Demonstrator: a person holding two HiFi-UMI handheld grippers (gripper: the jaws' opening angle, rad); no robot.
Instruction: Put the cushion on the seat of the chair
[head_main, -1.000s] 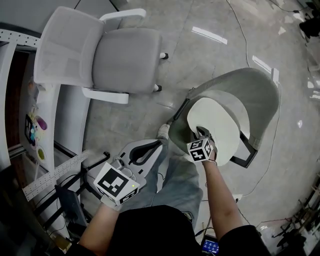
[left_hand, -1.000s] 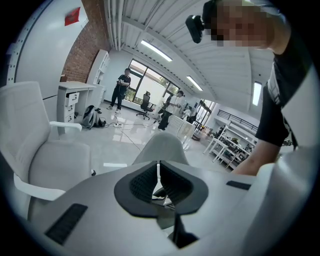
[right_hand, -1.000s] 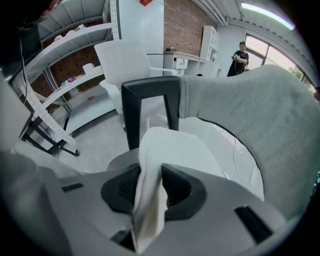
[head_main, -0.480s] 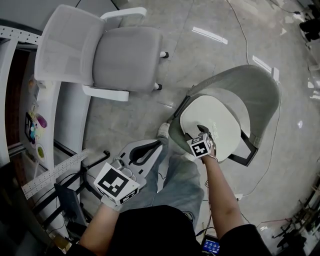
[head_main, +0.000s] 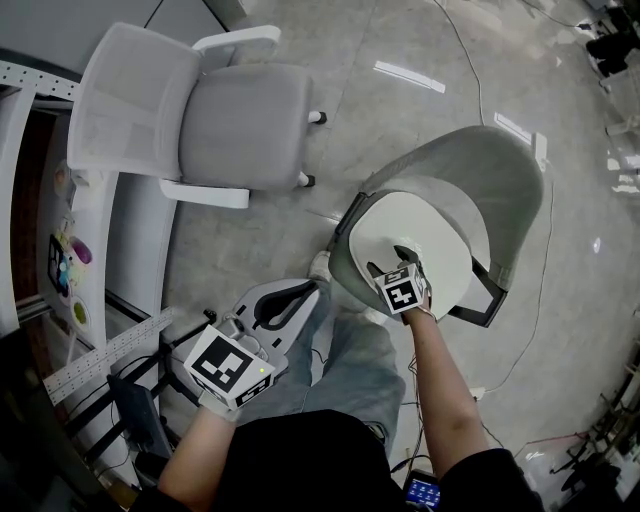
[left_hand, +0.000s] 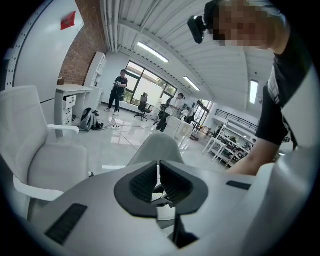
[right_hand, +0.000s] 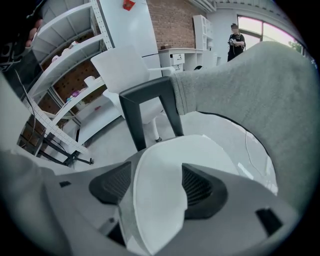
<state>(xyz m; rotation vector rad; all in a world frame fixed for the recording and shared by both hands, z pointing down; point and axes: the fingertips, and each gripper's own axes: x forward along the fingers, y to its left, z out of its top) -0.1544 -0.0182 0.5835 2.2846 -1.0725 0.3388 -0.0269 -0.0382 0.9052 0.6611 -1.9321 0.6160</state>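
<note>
Two chairs, one cushion. At the left stands a grey office chair (head_main: 240, 125). The left gripper (left_hand: 159, 172) has its fingers shut together, empty. The right gripper (right_hand: 157, 186) has its fingers just spread wide, astride the near edge of the white cushion (head_main: 425, 235) without pressing it. The cushion lies on the seat of the grey shell chair (head_main: 505, 175).

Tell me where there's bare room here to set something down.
Free: the office chair's seat, bare between its armrests, and the floor between that chair and the grey shell chair. Taken: the shell chair's own seat, covered by the cushion. Crowded: the shelving along the left edge, with small items on it.
</note>
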